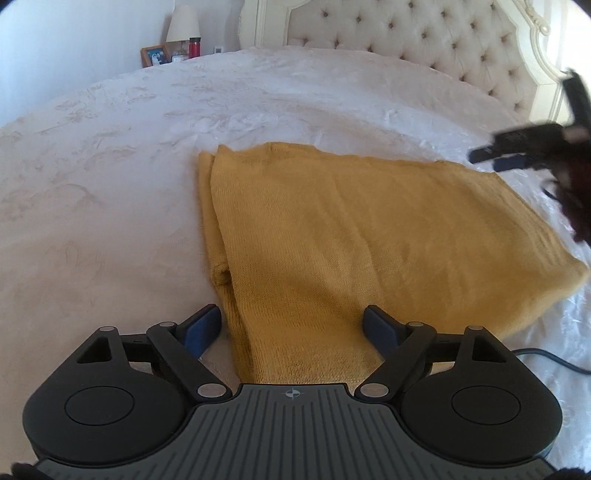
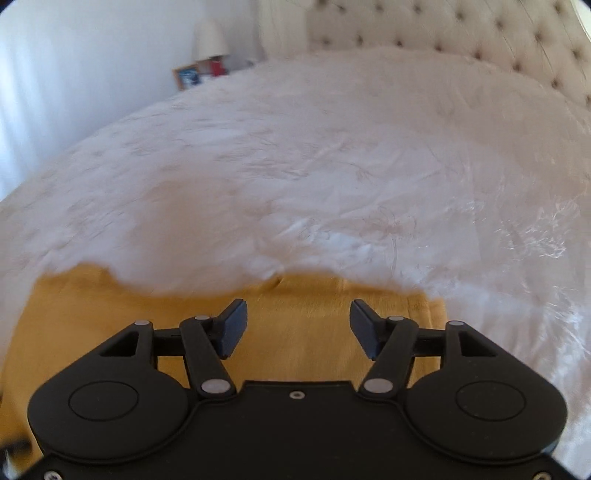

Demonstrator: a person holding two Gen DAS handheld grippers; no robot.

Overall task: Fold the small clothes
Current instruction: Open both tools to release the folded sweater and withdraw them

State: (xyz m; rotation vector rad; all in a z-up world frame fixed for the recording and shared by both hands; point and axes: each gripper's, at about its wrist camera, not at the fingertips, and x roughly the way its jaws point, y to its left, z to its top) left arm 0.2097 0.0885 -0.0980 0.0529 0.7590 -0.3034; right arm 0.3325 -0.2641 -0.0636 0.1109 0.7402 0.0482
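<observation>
Left gripper (image 1: 291, 328) fingers spread wide, empty, straddling the near end of a folded mustard sweater (image 1: 332, 229). Right gripper (image 2: 298, 328) fingers parted, holding nothing, above the sweater's far edge. Flat on a white bed (image 1: 110, 155), long axis running away toward the tufted headboard (image 1: 424, 33). Open bedspread on every side; lamp (image 1: 183, 24) and picture frame (image 1: 155, 55) far off.

Mustard-yellow knit garment (image 1: 332, 229) on a white bedspread (image 1: 110, 166), cream tufted headboard (image 1: 424, 33)

Tufted headboard (image 1: 424, 33), lamp (image 1: 183, 24), picture frame (image 1: 154, 56).
</observation>
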